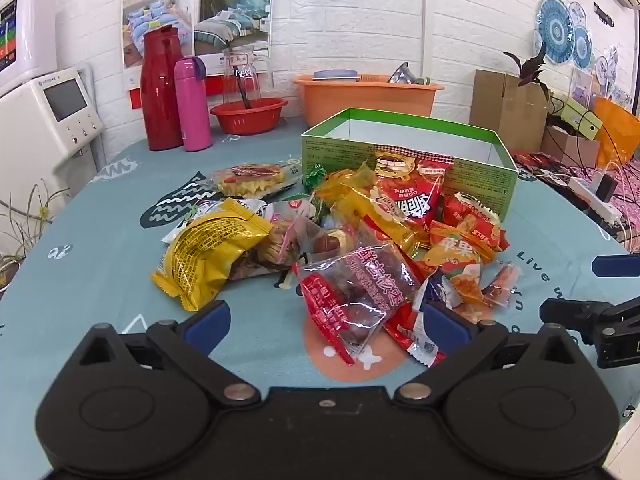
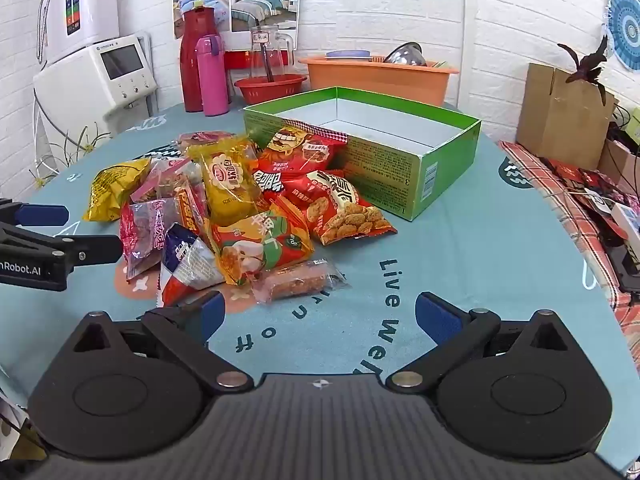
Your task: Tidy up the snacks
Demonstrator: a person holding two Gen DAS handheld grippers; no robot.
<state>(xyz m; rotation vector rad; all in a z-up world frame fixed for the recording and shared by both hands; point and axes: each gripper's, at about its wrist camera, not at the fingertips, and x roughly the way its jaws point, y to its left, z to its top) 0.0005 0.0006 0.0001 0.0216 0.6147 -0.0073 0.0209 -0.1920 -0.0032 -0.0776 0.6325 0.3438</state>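
A pile of snack packets (image 1: 344,240) lies on the blue tablecloth in front of an open, empty green box (image 1: 404,152). In the right wrist view the pile (image 2: 240,208) is left of centre and the box (image 2: 368,140) is behind it. My left gripper (image 1: 326,320) is open and empty, its jaws on either side of a clear red date packet (image 1: 356,296). My right gripper (image 2: 318,316) is open and empty, just in front of a clear-wrapped brown bar (image 2: 300,280). Each gripper shows at the edge of the other's view.
At the back stand a red jug (image 1: 162,88), a pink flask (image 1: 192,104), a glass pitcher in a red bowl (image 1: 248,114) and an orange tub (image 1: 368,96). A white machine (image 1: 44,120) is at the left. Cardboard boxes and cables (image 1: 560,152) lie to the right.
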